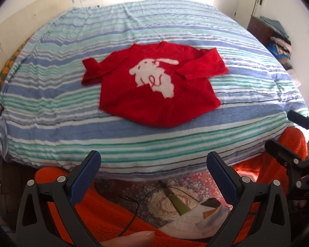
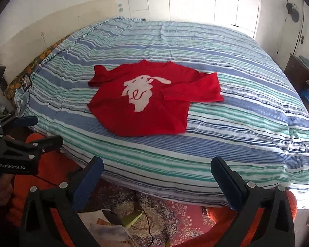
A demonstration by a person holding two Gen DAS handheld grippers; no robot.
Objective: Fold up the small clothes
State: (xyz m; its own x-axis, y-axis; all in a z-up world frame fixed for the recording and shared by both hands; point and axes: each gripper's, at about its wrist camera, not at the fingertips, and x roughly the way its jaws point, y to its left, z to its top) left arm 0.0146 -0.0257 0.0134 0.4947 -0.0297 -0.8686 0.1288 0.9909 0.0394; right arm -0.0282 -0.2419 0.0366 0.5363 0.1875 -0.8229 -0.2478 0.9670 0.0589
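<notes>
Hovering off near edge of bed [image 1: 51,111], left gripper [image 1: 153,164] jaws spread wide, empty. Red sweater [image 1: 154,94] lies flat mid-bed, rabbit side up, both sleeves already bent inward, hem nearest. Right gripper [image 2: 156,170] likewise agape, holding nothing. Step: approach, folding not yet begun. Next move likely calls for reaching in, pinching sleeve or side edge.

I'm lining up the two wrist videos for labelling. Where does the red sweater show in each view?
Left wrist view: the red sweater lies flat on the striped bedspread, slightly above the picture's centre.
Right wrist view: the red sweater lies left of centre, a little above the middle.
Shared landmark: the white rabbit design on its chest.
</notes>
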